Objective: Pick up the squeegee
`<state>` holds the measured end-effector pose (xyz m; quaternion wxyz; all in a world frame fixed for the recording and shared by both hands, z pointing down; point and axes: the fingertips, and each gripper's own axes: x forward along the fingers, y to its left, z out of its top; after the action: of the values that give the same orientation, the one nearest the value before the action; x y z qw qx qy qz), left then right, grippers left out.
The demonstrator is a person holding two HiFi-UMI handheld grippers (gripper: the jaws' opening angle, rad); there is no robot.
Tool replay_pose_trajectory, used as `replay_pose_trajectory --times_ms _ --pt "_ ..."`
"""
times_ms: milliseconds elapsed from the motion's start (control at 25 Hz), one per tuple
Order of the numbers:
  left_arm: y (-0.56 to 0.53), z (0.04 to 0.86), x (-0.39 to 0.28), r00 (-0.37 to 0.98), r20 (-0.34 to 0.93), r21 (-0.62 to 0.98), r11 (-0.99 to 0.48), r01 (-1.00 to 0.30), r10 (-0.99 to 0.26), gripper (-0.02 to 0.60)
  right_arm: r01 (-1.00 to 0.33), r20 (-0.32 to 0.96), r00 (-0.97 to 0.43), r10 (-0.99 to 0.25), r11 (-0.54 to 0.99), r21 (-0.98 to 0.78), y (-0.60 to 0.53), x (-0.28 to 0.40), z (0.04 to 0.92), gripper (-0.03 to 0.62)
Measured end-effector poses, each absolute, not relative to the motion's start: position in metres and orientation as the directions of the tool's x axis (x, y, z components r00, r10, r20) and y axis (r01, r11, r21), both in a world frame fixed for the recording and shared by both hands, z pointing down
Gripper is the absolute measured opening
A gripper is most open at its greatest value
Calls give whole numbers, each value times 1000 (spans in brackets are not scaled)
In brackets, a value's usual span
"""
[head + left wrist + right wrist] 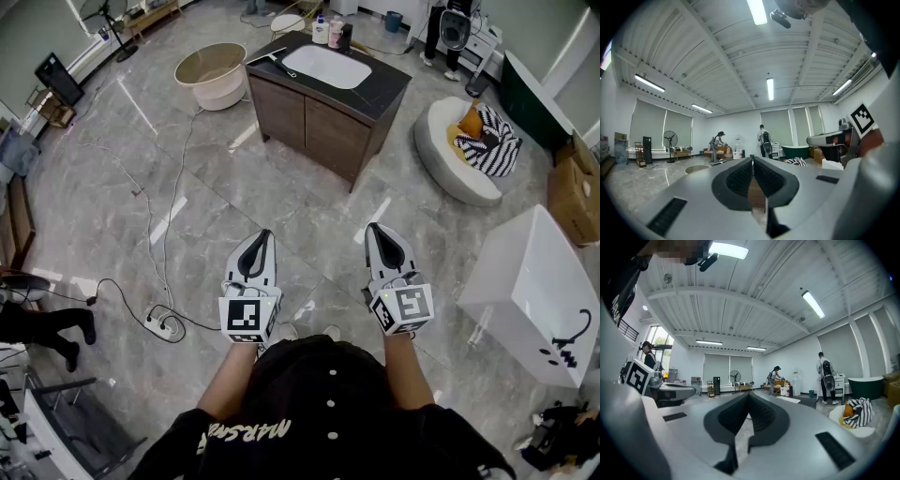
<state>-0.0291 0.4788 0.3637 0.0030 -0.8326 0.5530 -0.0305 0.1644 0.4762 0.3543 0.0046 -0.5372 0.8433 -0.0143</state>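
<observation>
1. The grey marble floor (112, 187) spreads across the room, with a cable (150, 234) trailing over it.
2. A wooden vanity cabinet (309, 117) stands well ahead of the person. It has a black countertop (386, 86) and a white sink basin (326, 67).
3. The left gripper (265, 236) and right gripper (373, 229) are held level, side by side, well short of the cabinet. Each has its jaws clenched together on nothing.
4. The squeegee (269, 58) lies on the countertop's left corner, just beside the basin, far from both grippers.
</observation>
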Motion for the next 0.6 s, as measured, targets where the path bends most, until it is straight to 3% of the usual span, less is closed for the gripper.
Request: replay_pose_trajectory --times_ms 600 --pt "473 366 -48 388 53 -28 -390 -920 -920 18 -908 -5 -419 -908 419 -2 471 143 351 -5"
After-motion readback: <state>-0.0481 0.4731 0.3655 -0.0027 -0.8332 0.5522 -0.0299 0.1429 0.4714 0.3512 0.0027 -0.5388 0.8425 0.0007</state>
